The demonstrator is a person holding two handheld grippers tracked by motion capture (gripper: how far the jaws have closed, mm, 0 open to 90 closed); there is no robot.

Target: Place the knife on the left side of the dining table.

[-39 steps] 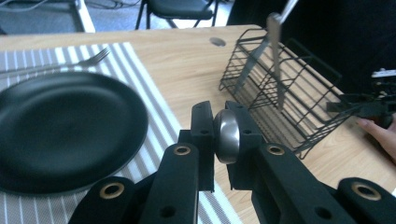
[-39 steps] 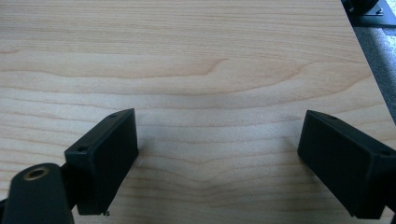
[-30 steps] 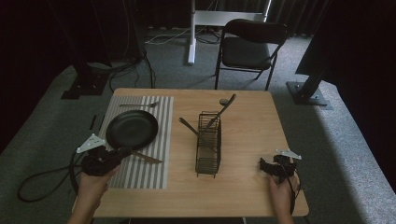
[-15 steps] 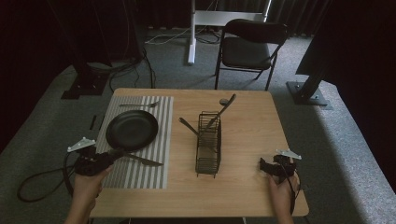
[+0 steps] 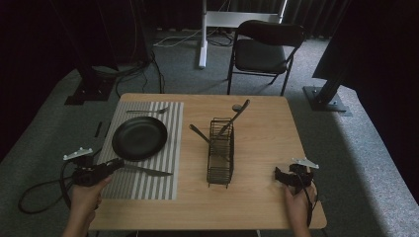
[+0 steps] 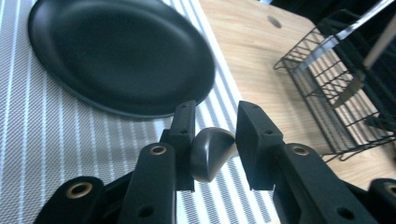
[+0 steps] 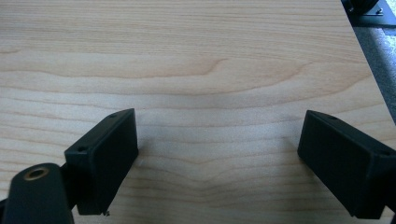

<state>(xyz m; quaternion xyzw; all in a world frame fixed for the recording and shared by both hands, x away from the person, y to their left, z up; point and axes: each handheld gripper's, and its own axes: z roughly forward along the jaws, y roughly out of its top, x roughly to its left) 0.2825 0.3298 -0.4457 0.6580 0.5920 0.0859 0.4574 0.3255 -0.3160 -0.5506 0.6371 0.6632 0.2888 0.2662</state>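
At a wooden table [image 5: 257, 207] laid with a striped placemat [image 5: 163, 148], a person works two hand-held grippers over what looks like a place setting in progress. The left gripper [image 5: 114, 165] sits at the mat's near left edge, its jaws standing a little apart around the dark rounded handle end of a table knife [image 5: 148, 171]; one jaw touches the handle, the other shows a gap, so the grip looks loose or just released. The knife lies flat on the mat, just on the person's side of the black plate [image 5: 139, 138], blade pointing toward the wire cutlery caddy [image 5: 221, 153]. A fork [image 5: 148, 111] rests along the mat's far edge. The caddy at mid-table holds utensils leaning out, seemingly the supply for the setting. The right gripper [image 5: 283, 177] rests near the table's near right corner, jaws spread wide over bare wood, holding nothing, apparently parked while the left hand works.
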